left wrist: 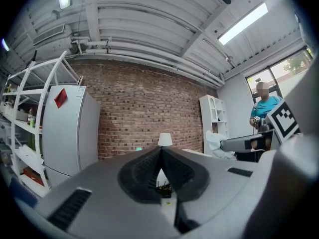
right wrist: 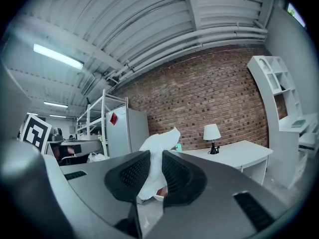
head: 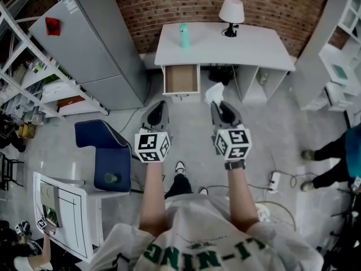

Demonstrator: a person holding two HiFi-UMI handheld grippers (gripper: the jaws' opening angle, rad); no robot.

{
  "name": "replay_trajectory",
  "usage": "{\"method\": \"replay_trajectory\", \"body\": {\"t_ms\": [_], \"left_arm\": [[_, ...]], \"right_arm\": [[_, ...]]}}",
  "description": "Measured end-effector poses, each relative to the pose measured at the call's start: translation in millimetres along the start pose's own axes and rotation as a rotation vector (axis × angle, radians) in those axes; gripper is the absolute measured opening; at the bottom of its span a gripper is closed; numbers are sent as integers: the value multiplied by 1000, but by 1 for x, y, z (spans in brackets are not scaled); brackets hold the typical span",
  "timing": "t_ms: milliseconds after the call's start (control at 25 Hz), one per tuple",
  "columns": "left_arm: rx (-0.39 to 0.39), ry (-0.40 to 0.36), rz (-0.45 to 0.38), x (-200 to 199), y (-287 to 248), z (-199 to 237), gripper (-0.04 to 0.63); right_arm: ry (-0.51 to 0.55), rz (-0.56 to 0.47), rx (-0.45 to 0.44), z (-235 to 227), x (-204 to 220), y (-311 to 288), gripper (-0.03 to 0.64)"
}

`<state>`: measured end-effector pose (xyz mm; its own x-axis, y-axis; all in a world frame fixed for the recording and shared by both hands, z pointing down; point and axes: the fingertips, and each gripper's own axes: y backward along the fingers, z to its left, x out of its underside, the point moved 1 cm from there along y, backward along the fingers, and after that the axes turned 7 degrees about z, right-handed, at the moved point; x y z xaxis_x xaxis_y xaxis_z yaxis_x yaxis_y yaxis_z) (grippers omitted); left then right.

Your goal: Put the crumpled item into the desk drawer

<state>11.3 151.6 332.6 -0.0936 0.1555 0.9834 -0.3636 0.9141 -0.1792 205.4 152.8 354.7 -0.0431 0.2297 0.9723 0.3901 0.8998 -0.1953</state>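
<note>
1. R gripper [right wrist: 156,157]: my jaws are pinching the crumpled white paper [right wrist: 160,142] betw. the black pads. The wad sticks out past the tips, one corner poking up. Gripper points level, toward the far desk.
2. L gripper [left wrist: 161,151]: jaws pressed together at the tips, nothing betw. them. Also level, just left of the R one, both held out in front of me above the floor.
3. Paper's place: up in the air in my R jaws, on the near side of the desk, a bit right of the open drawer [head: 181,79]. Not in the drawer.
4. Drawer is pulled out toward me from the left part of the white desk [head: 254,52]; brown inside.
5. On the desk top: teal bottle [head: 183,36] at the left, lamp [head: 231,13] w/ white shade farther right.
6. Behind the desk: brick wall [head: 186,1]. Left of the desk: grey fridge [head: 96,44] w/ a red tag.
7. Near left: blue chair [head: 107,154].
8. Right edge: a person's legs [head: 330,162], well apart from me.
</note>
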Motion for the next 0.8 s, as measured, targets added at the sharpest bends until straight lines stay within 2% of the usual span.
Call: {"method": "replay_trajectory", "body": {"t_ms": [400, 800], "left_arm": [[25, 20, -19, -18, -63, 71, -2], [59, 14, -7, -17, -120, 128, -2]], "right_arm": [[13, 12, 22, 9, -24, -89, 69], [44, 44, 46, 24, -31, -166, 71]]}}
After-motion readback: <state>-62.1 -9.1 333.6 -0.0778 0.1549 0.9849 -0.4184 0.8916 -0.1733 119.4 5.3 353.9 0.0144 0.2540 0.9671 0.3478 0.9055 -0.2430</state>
